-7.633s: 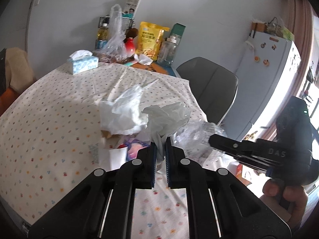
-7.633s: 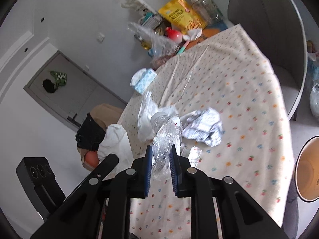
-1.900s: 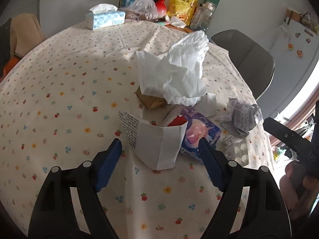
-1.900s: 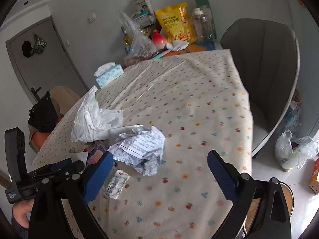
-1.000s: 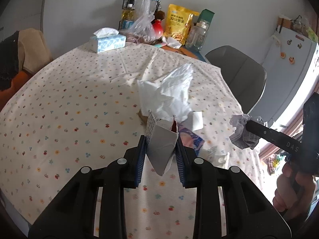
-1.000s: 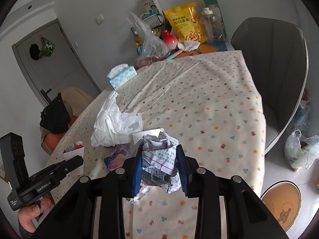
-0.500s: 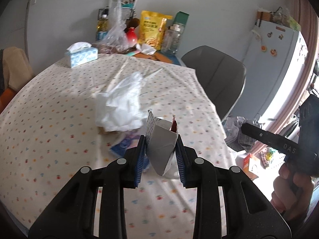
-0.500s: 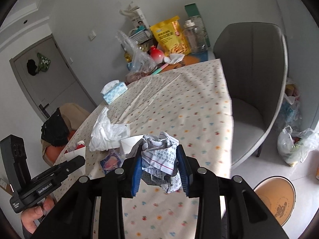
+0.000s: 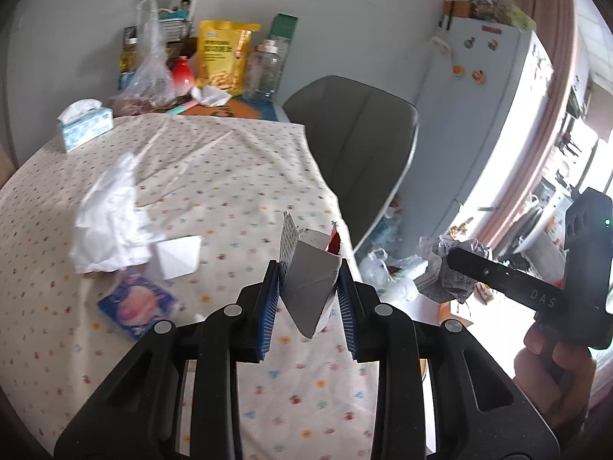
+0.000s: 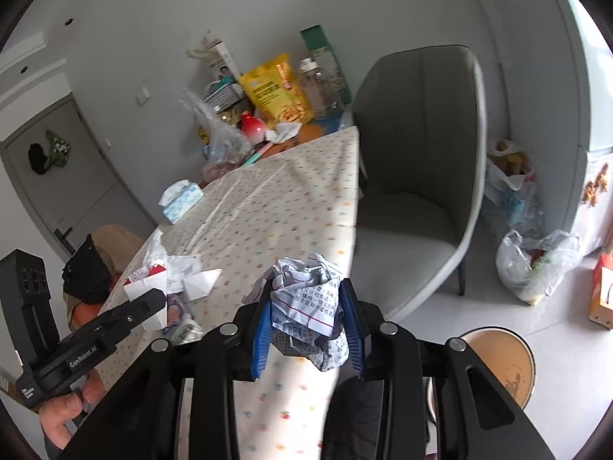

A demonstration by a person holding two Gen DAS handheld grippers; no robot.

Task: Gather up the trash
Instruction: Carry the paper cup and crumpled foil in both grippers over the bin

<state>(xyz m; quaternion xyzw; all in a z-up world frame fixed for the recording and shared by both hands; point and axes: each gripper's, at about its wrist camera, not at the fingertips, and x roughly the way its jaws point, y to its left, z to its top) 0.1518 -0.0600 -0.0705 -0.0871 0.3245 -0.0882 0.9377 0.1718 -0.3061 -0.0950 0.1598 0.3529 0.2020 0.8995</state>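
A worktop under a dotted cloth fills the left wrist view, with a grey chair at its far right edge and a fridge beyond the chair. The left tool is clamped on a white carton, torn open at the top, held above the worktop's near edge. Left of the carton lie a folded paper, a blue packet and a white bag. A tissue box sits at the worktop's far left. Right of the carton, off the worktop, the right tool grips a paper wad.

In the right wrist view the right tool is closed on the paper wad, held over the worktop's right edge, near the chair. Below and right of the wad, a round bin stands on the floor. Left of the wad, the left tool holds the carton. A filled plastic bag lies on the floor right of the chair.
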